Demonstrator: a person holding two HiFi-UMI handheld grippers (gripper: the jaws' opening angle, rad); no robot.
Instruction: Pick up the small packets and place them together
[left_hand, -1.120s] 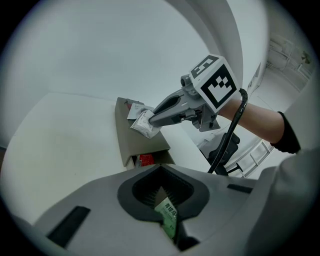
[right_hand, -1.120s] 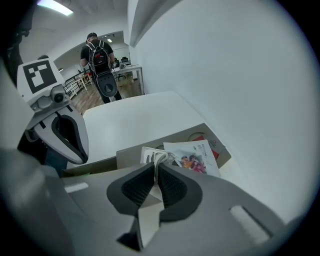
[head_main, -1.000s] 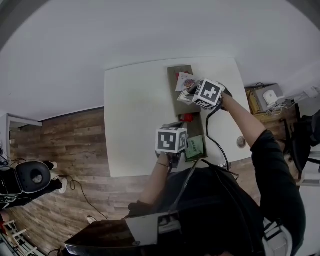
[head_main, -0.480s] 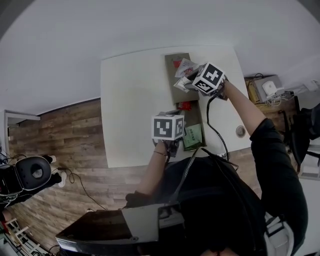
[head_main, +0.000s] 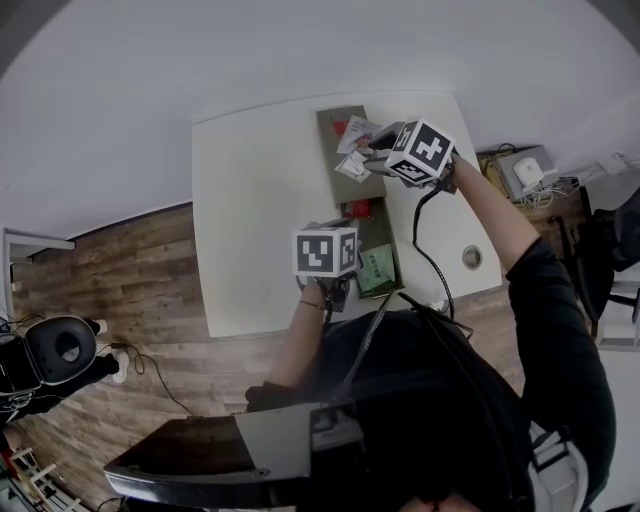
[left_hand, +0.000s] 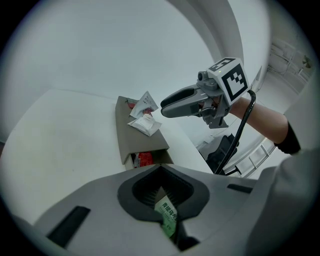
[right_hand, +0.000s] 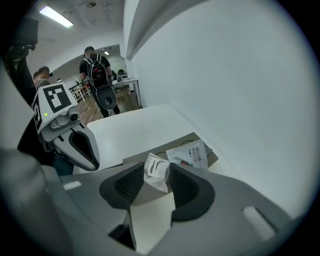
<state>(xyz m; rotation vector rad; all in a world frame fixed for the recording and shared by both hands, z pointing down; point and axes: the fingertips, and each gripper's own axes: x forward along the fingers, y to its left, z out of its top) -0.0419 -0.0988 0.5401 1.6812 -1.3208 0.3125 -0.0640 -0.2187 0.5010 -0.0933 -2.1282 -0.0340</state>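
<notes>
Fingers (right_hand: 184, 186), right gripper view: those of the right gripper (right_hand: 156, 187) stand apart and have just been opening; nothing is clamped.
White packet (right_hand: 156, 171): crumpled, seen in the gap between those pads, which do not press on it; it lies on the cardboard (right_hand: 150, 198).
Printed packet (right_hand: 190, 156): flat on the same cardboard, just beside the white packet, on the wall side.
Left gripper (left_hand: 160, 175), left gripper view: jaws closed together on a green packet (left_hand: 167, 216), which is pinched low between the pads.
Red packet (left_hand: 145, 159): tucked in the near open end of the cardboard, below its top face.
Pale packets, left gripper view: both on the far part of the cardboard, under the right gripper's tips.
Table (head_main: 255, 200), head view: white, with the cardboard lying lengthwise on its right part.
Grippers, head view: right one above the far end, left one at the near end, well apart.
</notes>
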